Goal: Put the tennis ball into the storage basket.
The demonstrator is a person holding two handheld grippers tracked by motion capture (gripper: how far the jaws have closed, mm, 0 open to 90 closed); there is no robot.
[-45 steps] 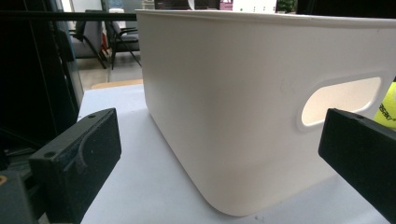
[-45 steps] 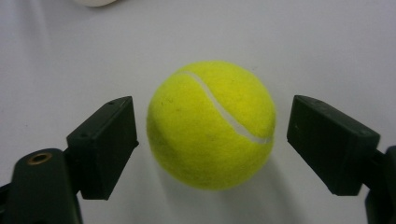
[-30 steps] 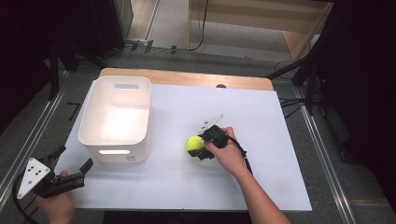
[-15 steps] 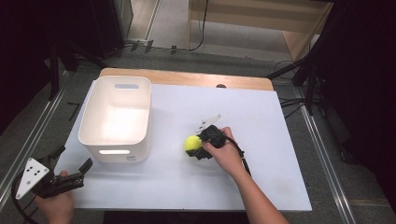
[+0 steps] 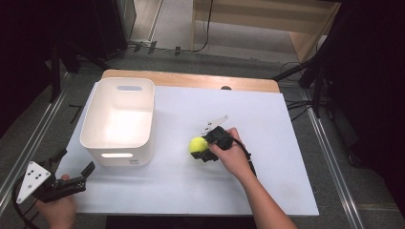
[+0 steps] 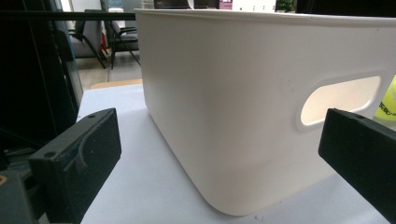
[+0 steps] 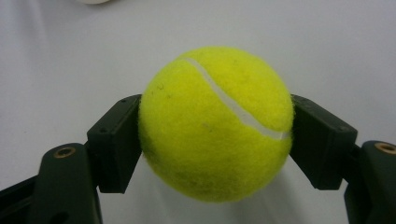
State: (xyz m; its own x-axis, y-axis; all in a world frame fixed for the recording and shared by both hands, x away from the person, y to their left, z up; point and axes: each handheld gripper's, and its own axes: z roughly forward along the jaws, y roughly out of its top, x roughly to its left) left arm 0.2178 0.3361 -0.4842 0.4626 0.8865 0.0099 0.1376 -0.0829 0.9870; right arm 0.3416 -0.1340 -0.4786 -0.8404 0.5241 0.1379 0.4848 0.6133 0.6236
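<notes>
Your right gripper has its jaws closed on the yellow tennis ball at the centre of the high view, just right of the white bin, while your left gripper sits wide open and empty at lower left.

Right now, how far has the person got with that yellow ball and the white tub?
Done: the right hand-held gripper has its jaws shut on the tennis ball. In hand: the ball sits low over the table, beside the white bin. Left, probably: carrying it into the empty bin. The left hand-held gripper waits open.
</notes>
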